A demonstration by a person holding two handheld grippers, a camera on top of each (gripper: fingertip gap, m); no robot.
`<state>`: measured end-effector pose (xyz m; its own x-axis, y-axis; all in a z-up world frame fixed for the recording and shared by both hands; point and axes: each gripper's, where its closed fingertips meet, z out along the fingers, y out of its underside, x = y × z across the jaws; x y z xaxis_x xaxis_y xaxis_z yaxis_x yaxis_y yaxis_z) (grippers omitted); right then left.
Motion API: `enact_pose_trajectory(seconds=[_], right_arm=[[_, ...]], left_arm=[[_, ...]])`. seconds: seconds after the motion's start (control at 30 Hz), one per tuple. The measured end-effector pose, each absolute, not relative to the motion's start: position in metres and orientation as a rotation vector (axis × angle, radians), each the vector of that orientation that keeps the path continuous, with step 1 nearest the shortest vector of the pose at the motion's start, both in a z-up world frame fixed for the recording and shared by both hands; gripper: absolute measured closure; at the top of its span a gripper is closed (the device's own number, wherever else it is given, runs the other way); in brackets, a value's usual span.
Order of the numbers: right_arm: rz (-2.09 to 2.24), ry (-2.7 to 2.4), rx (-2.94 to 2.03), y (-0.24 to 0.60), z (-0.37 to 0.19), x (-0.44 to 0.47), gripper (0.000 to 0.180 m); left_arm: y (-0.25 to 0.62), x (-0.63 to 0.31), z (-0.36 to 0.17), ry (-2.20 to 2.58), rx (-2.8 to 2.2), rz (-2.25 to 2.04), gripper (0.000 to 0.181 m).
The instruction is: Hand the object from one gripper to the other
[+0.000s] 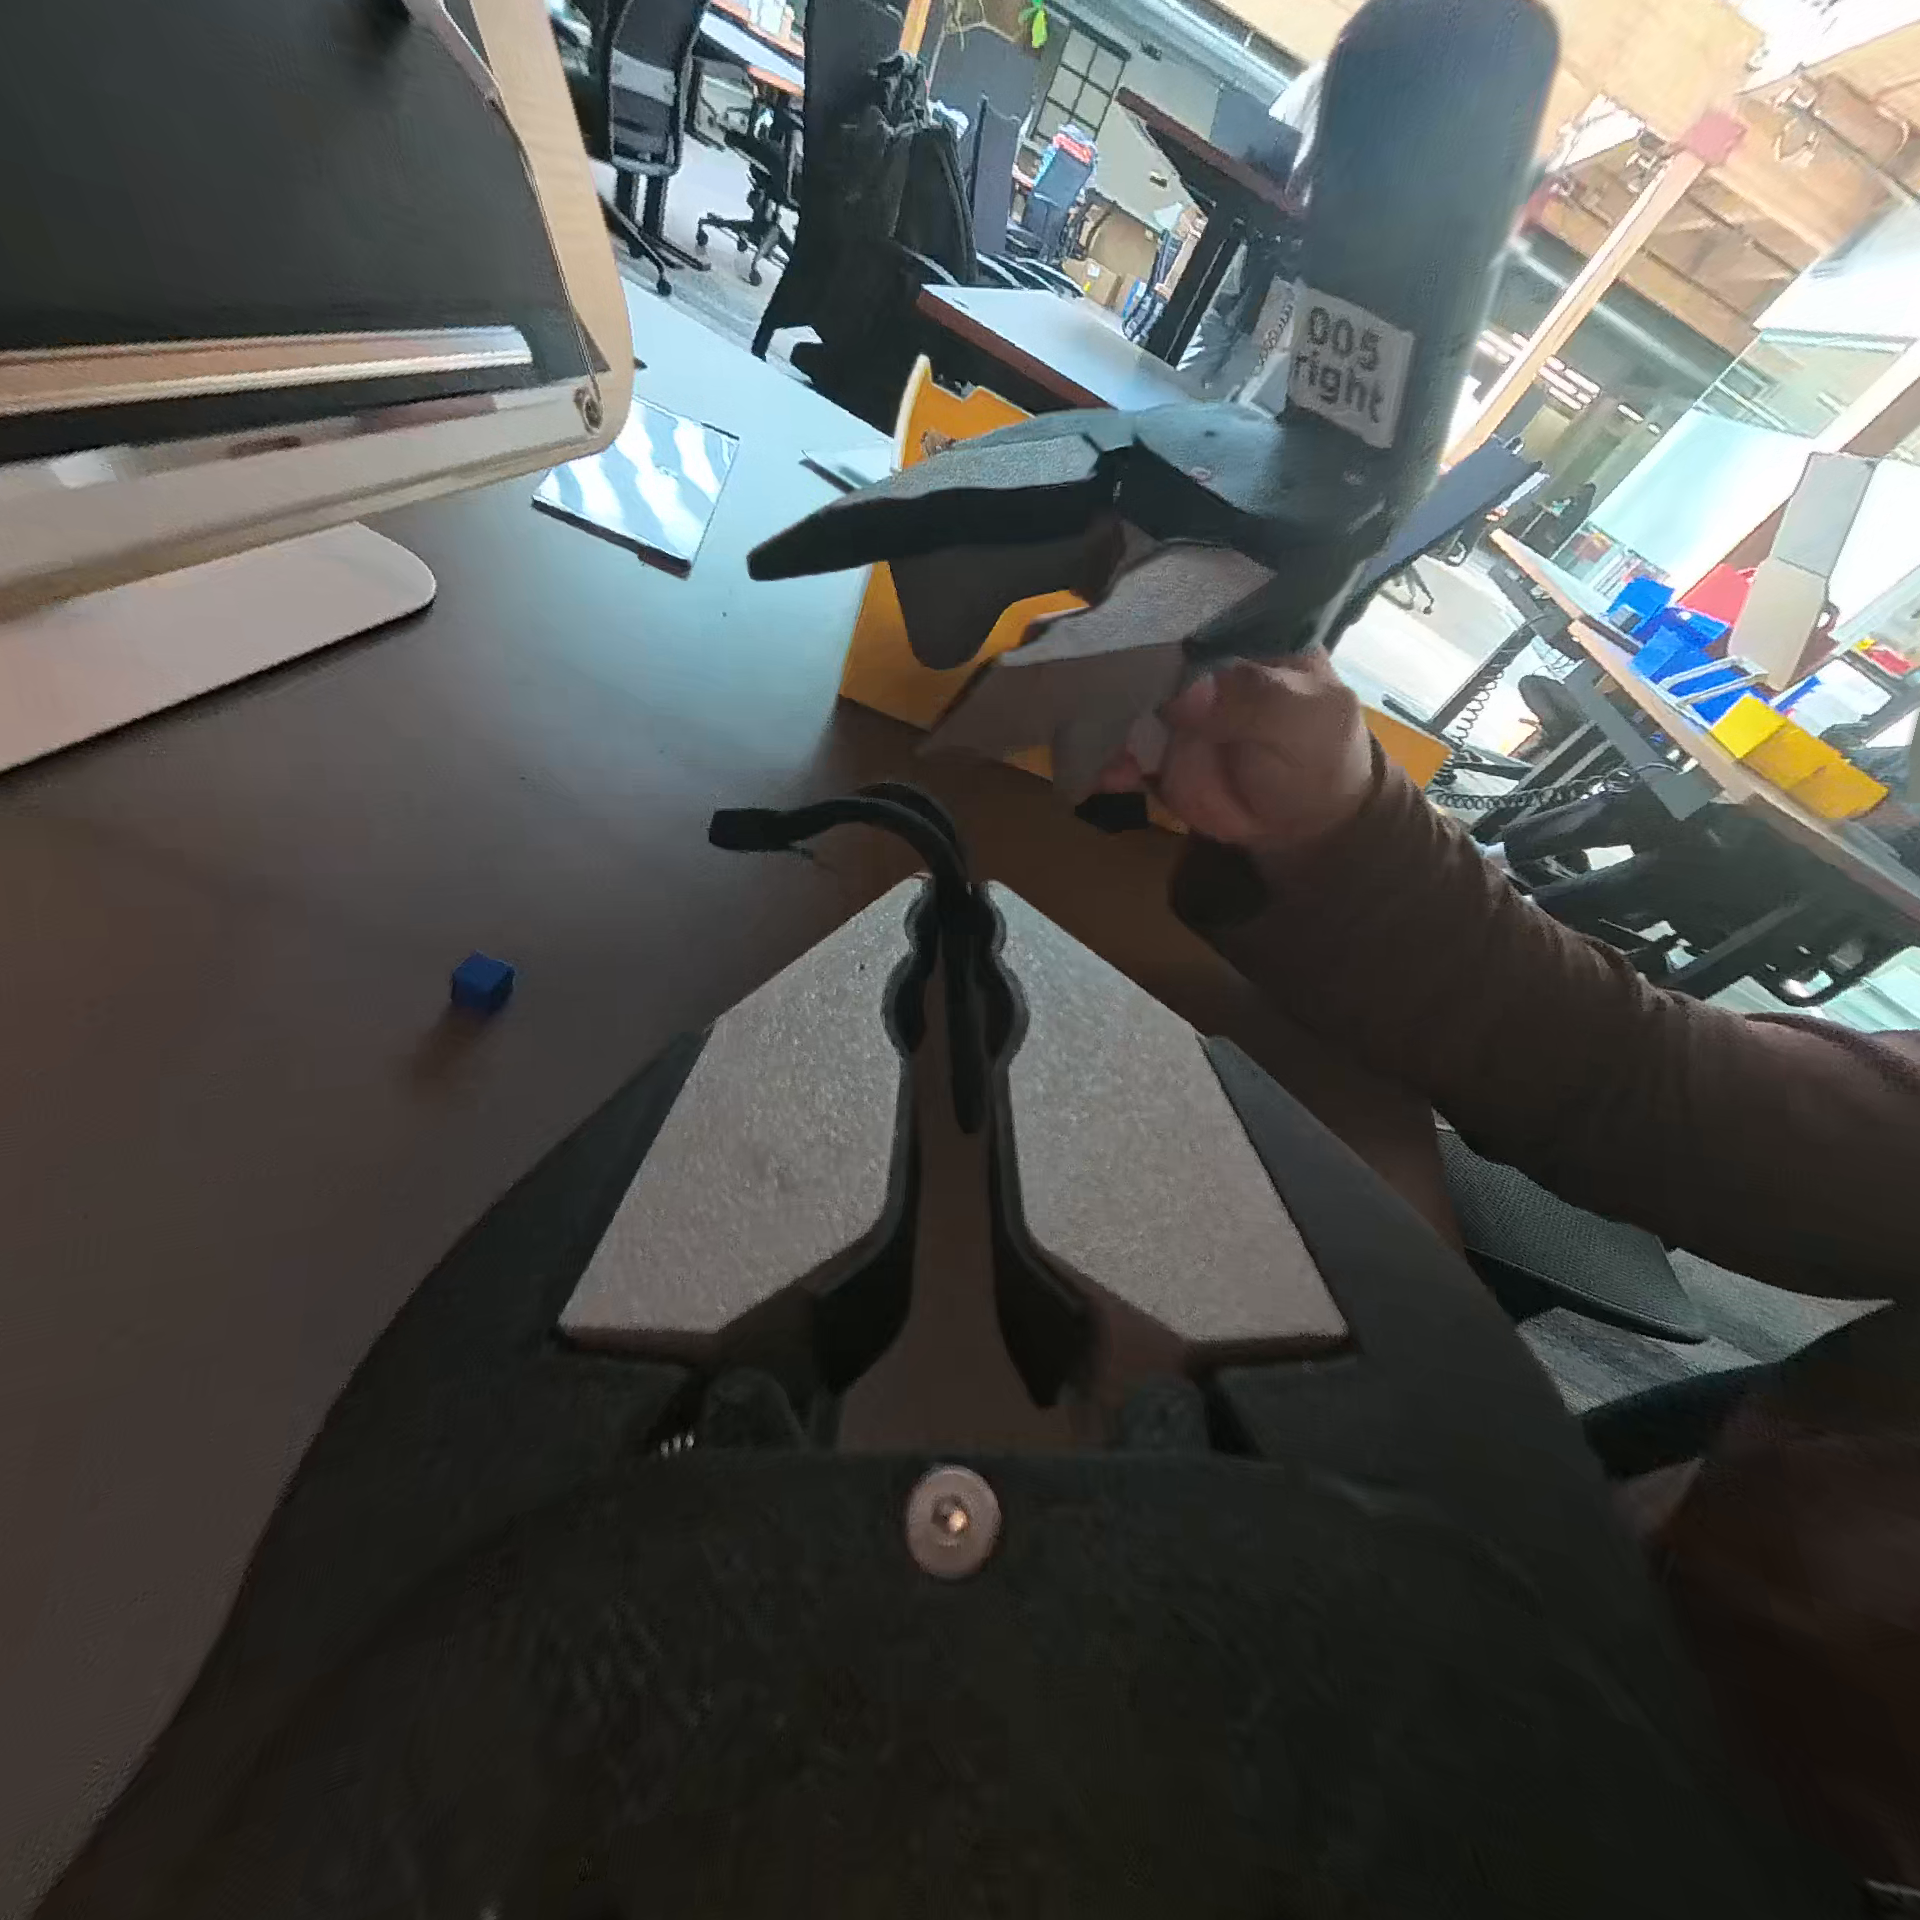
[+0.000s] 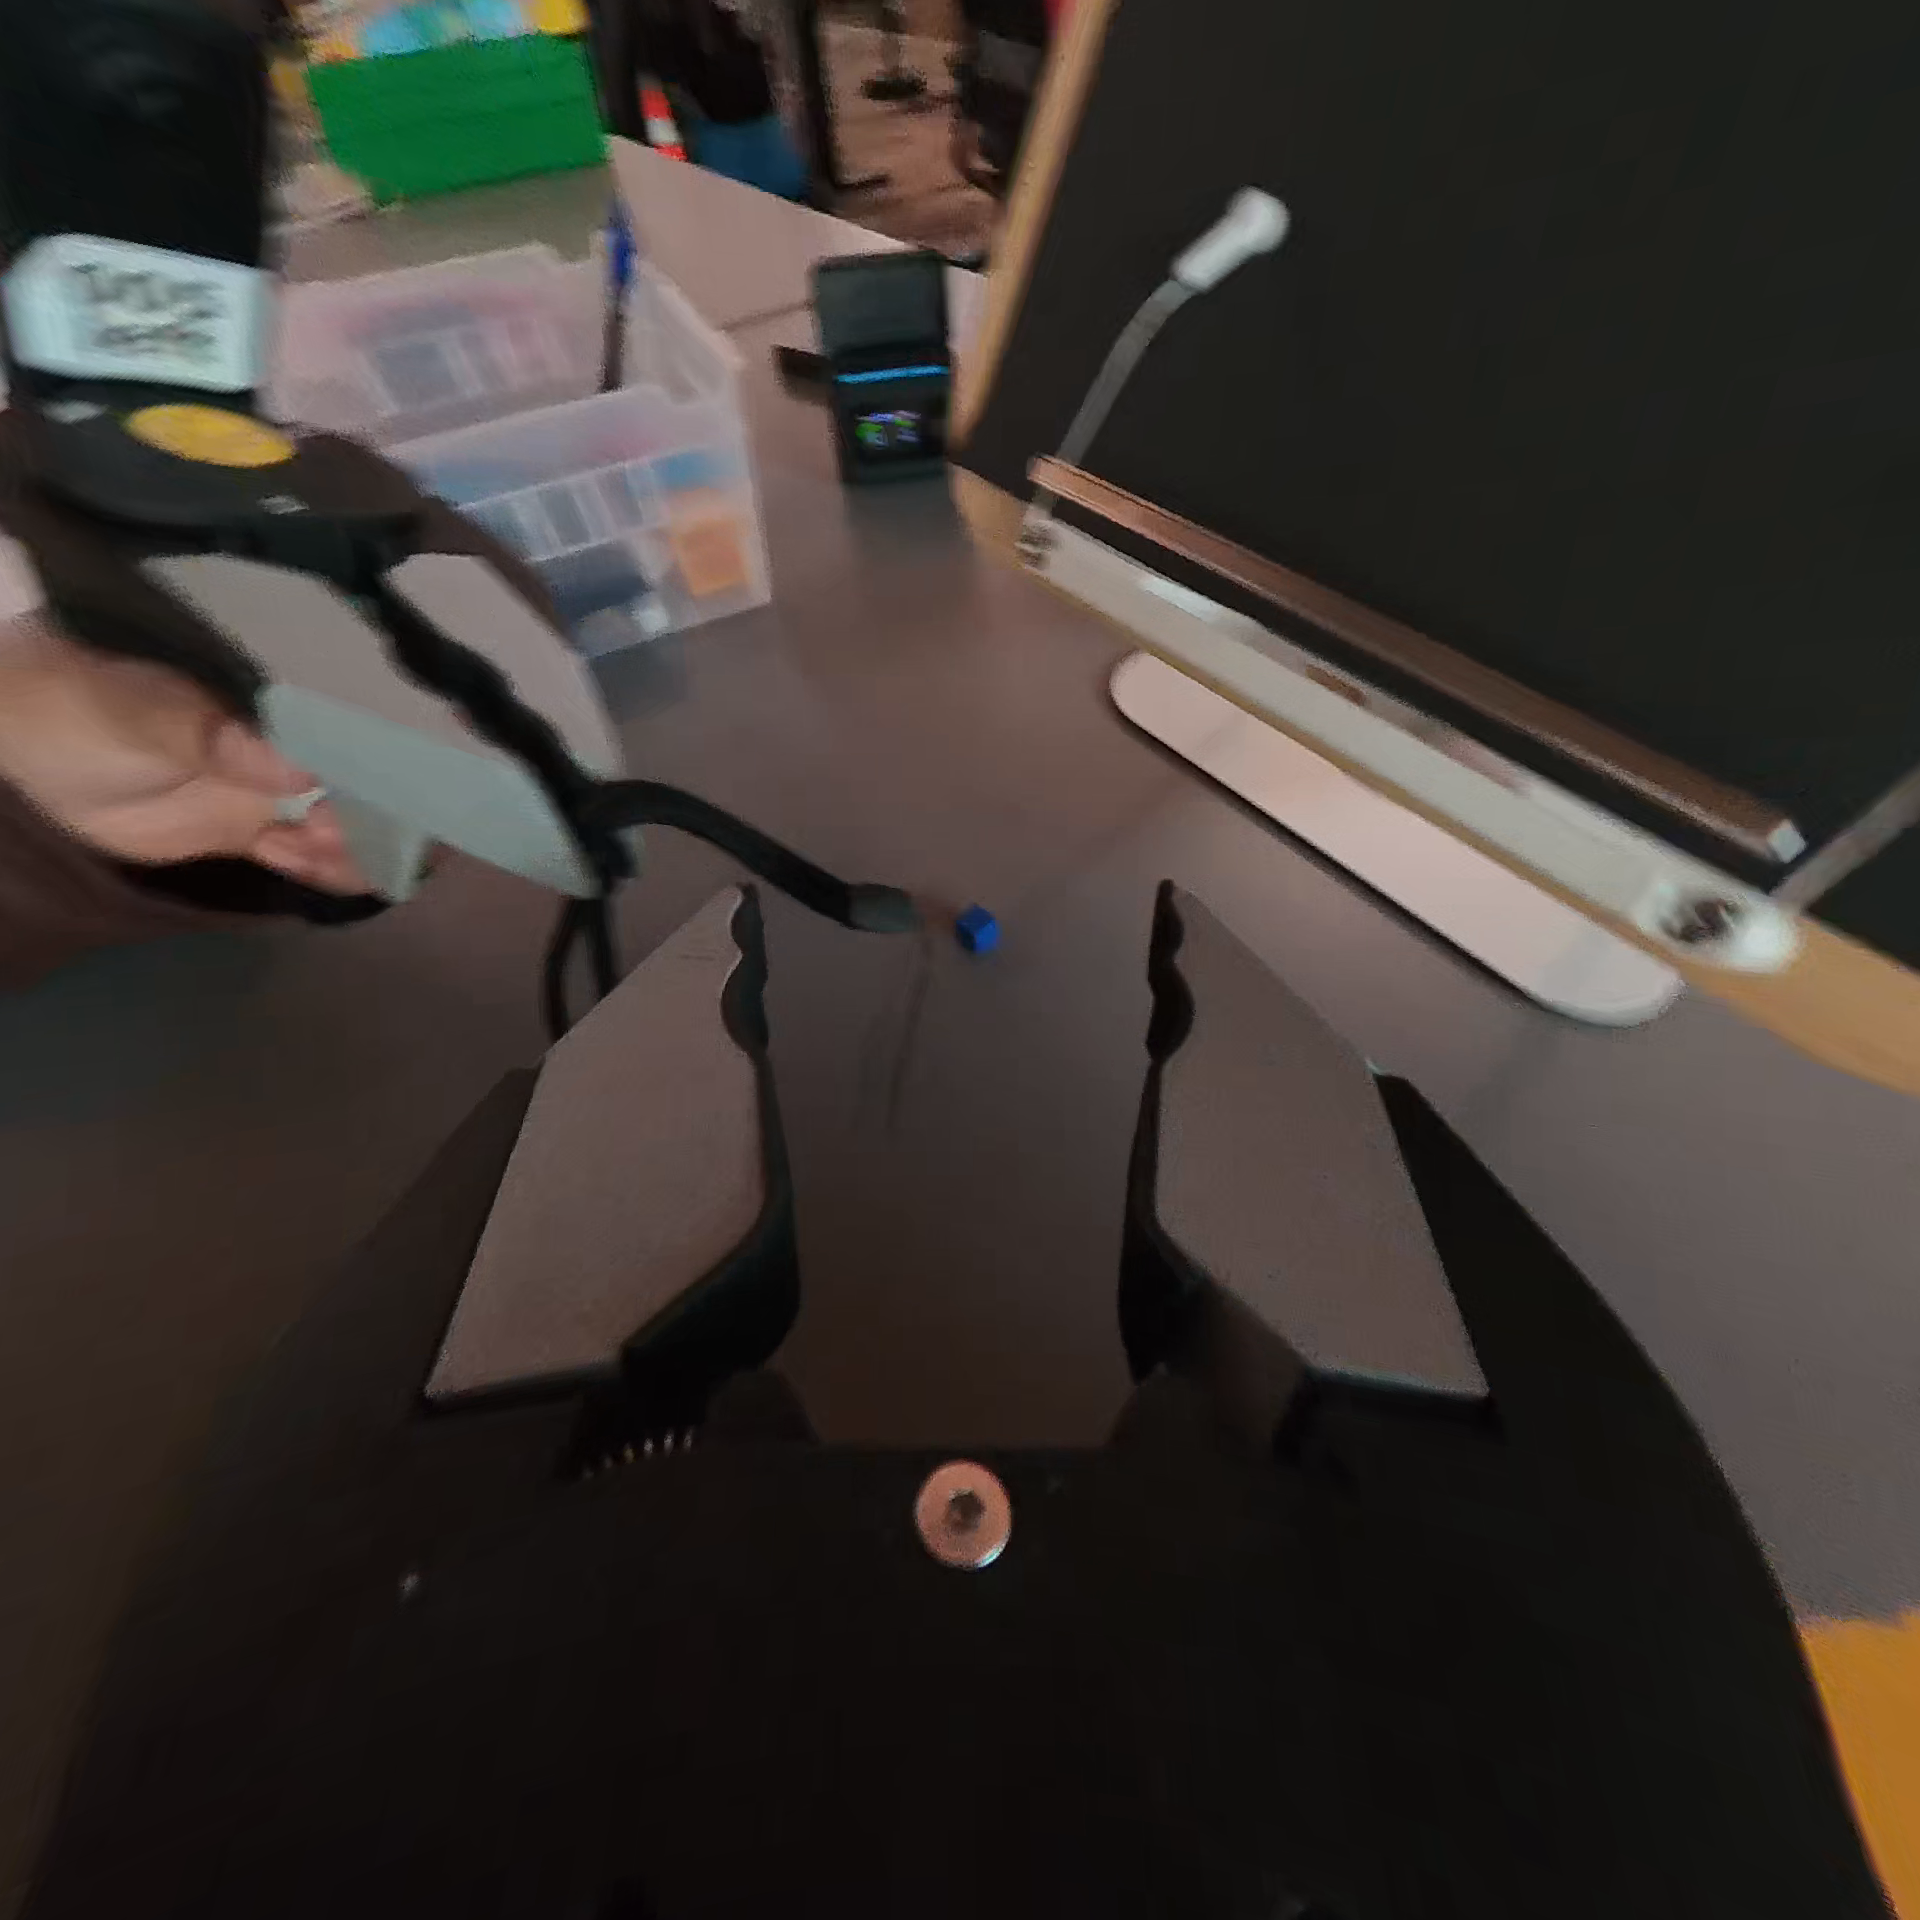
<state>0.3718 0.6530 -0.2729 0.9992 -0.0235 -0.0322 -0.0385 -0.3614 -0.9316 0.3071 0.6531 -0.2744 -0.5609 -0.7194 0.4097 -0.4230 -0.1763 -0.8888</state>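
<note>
My left gripper (image 1: pixel 954 902) is shut on a black strap (image 1: pixel 883 816). The strap arches up from between the fingertips and droops left, its free end in the air above the dark table (image 1: pixel 312 1039). In the right wrist view the left gripper (image 2: pixel 582 852) is at the left, with the strap (image 2: pixel 748 831) sticking out toward the right gripper. My right gripper (image 2: pixel 954 904) is open and empty, its jaws wide apart a short way from the strap's end. It also shows in the left wrist view (image 1: pixel 847 655), above and beyond the strap.
A small blue cube (image 1: pixel 482 980) lies on the table and also shows past the strap's end (image 2: pixel 977 928). A monitor on a white stand (image 2: pixel 1351 810) is at the right. Clear plastic organiser boxes (image 2: pixel 582 457), a small black device (image 2: pixel 888 384) and a yellow box (image 1: pixel 894 665) stand farther back.
</note>
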Motion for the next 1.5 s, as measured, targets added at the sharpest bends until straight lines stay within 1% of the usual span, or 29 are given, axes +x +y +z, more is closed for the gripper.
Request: enact_pose_trajectory(seconds=[0.07,0.1,0.17,0.2,0.23,0.27,0.33,0.37,0.4,0.43,0.47,0.6,0.63,0.73,0.83,0.97,1.07,1.27,1.37,1.4,1.43,1.5], right_arm=[[0.015,-0.162,-1.909,0.658,-0.269,0.343,0.118],[-0.013,-0.236,-1.919,0.659,-0.272,0.333,0.121],[-0.118,-0.344,-1.940,0.661,-0.277,0.324,0.140],[-0.173,-0.374,-1.938,0.662,-0.278,0.323,0.143],[-0.208,-0.384,-1.941,0.663,-0.279,0.323,0.153],[-0.230,-0.374,-1.941,0.663,-0.279,0.326,0.177],[-0.185,-0.378,-1.920,0.664,-0.278,0.322,0.178],[-0.164,-0.377,-1.921,0.664,-0.279,0.321,0.174],[-0.162,-0.375,-1.922,0.664,-0.280,0.322,0.166],[-0.162,-0.375,-1.924,0.663,-0.280,0.323,0.167],[-0.146,-0.376,-1.922,0.662,-0.279,0.323,0.179],[-0.023,-0.286,-1.927,0.661,-0.276,0.327,0.179],[0.004,-0.256,-1.931,0.661,-0.276,0.329,0.180],[0.116,-0.150,-1.941,0.659,-0.277,0.338,0.180],[0.416,-0.014,-1.972,0.655,-0.284,0.334,0.179],[0.960,0.182,-1.929,0.645,-0.288,0.317,0.179],[1.158,0.223,-1.947,0.639,-0.297,0.306,0.179],[1.293,0.192,-2.049,0.631,-0.313,0.282,0.180],[1.290,0.205,-2.071,0.633,-0.320,0.282,0.179],[1.281,0.201,-2.082,0.634,-0.322,0.282,0.179],[1.266,0.196,-2.100,0.634,-0.325,0.282,0.179],[1.264,0.181,-2.113,0.634,-0.327,0.279,0.178]], left_arm=[[0.650,0.305,-0.276,1.866,-1.318,-1.824,0.178],[0.647,0.304,-0.276,1.883,-1.309,-1.839,0.178],[0.645,0.303,-0.276,1.900,-1.302,-1.829,0.178],[0.646,0.303,-0.277,1.904,-1.288,-1.815,0.178],[0.646,0.302,-0.274,1.903,-1.272,-1.826,0.178],[0.644,0.300,-0.271,1.908,-1.254,-1.857,0.178],[0.639,0.295,-0.269,1.935,-1.237,-1.905,0.178],[0.637,0.293,-0.268,1.951,-1.222,-1.917,0.178],[0.635,0.291,-0.268,1.967,-1.207,-1.930,0.178],[0.633,0.289,-0.267,1.978,-1.199,-1.946,0.178],[0.632,0.289,-0.267,1.977,-1.201,-1.957,0.178],[0.638,0.293,-0.266,1.933,-1.237,-1.952,0.178],[0.641,0.295,-0.266,1.911,-1.248,-1.952,0.177],[0.654,0.302,-0.264,1.844,-1.272,-1.891,0.159],[0.668,0.307,-0.270,1.856,-1.227,-1.655,0.145],[0.684,0.314,-0.285,1.896,-1.051,-1.193,0.140],[0.677,0.315,-0.296,1.925,-0.869,-0.961,0.136],[0.648,0.304,-0.294,1.954,-0.558,-0.894,0.135],[0.634,0.290,-0.283,1.870,-0.340,-0.901,0.148],[0.632,0.289,-0.279,1.841,-0.323,-0.905,0.150],[0.632,0.289,-0.279,1.850,-0.334,-0.912,0.150],[0.632,0.290,-0.282,1.886,-0.390,-0.944,0.144]])
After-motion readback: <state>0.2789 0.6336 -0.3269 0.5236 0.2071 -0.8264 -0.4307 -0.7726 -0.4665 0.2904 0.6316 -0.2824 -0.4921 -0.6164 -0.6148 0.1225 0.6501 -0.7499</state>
